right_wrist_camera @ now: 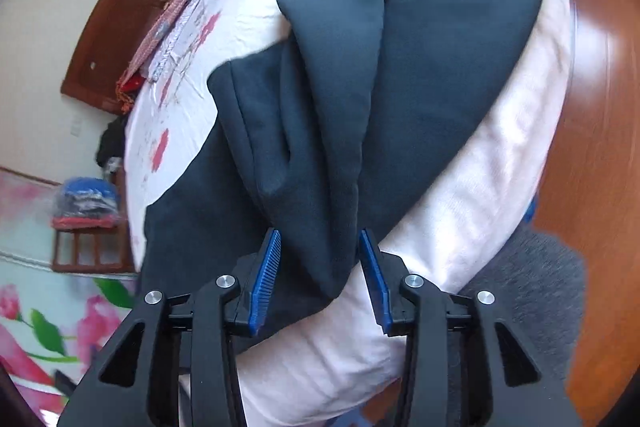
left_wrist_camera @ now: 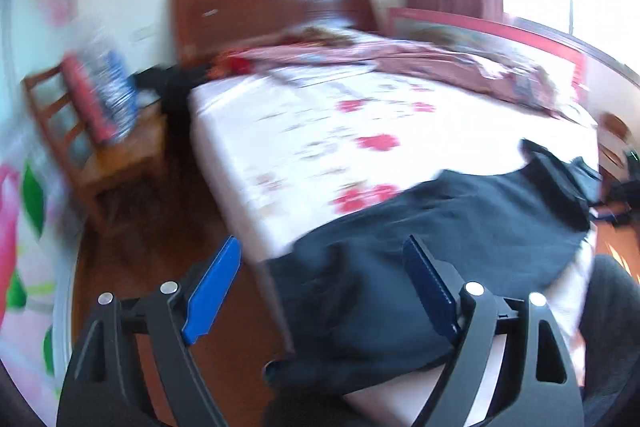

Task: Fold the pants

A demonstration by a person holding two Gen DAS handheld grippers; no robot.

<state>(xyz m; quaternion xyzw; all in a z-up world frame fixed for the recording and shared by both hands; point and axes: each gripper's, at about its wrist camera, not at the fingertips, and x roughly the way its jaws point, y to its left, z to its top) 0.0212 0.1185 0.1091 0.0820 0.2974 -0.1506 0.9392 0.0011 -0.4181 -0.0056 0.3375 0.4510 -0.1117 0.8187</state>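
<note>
On the bed [left_wrist_camera: 304,131], dark pants [right_wrist_camera: 400,75] lie folded toward 12 o'clock; left gripper [left_wrist_camera: 324,287] jaws gape released, right gripper [right_wrist_camera: 318,279] jaws straddle a fold, parted, unclenched.

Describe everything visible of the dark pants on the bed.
The pants are dark navy or black, of thick, soft-looking fabric. They lie on the flowered white bedsheet near the bed's corner, partly folded, with layers overlapping in ridges. A bunched fold sits between the pads of the right tongs, which do not clearly press it. The left tongs stand open above them.
</note>
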